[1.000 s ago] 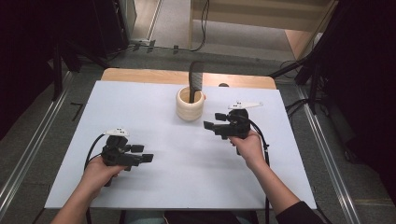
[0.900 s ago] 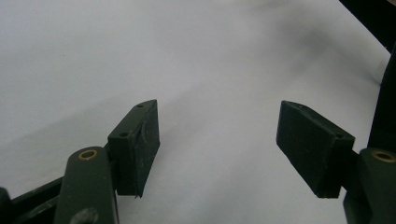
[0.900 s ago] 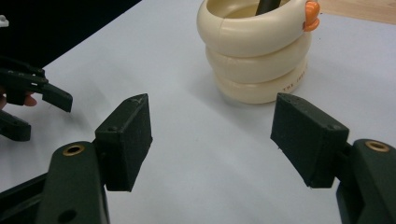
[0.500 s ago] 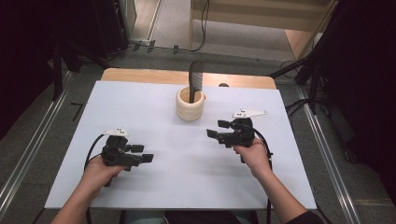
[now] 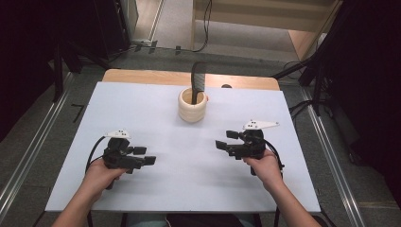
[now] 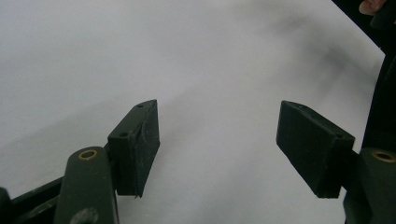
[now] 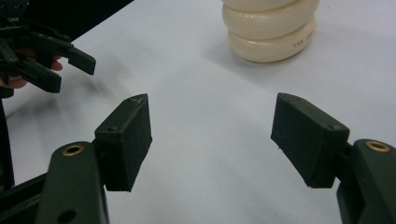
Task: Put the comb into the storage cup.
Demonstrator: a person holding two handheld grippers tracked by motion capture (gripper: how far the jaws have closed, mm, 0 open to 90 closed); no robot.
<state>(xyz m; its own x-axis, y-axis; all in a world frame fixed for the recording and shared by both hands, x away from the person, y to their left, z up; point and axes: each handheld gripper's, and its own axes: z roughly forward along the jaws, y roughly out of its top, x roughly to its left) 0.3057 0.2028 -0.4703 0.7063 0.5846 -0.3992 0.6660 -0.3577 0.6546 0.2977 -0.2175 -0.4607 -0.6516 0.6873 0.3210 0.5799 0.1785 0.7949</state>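
A cream ribbed cup [image 5: 193, 105] stands upright near the far middle of the white table [image 5: 156, 113], with a black comb [image 5: 197, 81] sticking up out of it. Its lower rings [image 7: 271, 28] show in the right gripper view. My left gripper [image 5: 144, 155] rests low at the near left, open, with bare table between its jaws [image 6: 217, 144]. At the near right my right gripper [image 5: 226, 139] is open too, pointing left across the table with nothing between its pads [image 7: 212, 142]. The left gripper [image 7: 42, 56] appears far off in the right gripper view.
A wooden strip [image 5: 189, 78] runs along the table's far edge. Metal rails [image 5: 28, 156] flank the table on the floor, and cables [image 5: 302, 106] lie at the right. Dark stands rise at the back left.
My right gripper has drawn back toward the near right, away from the cup. The left gripper, cup and comb have stayed put.
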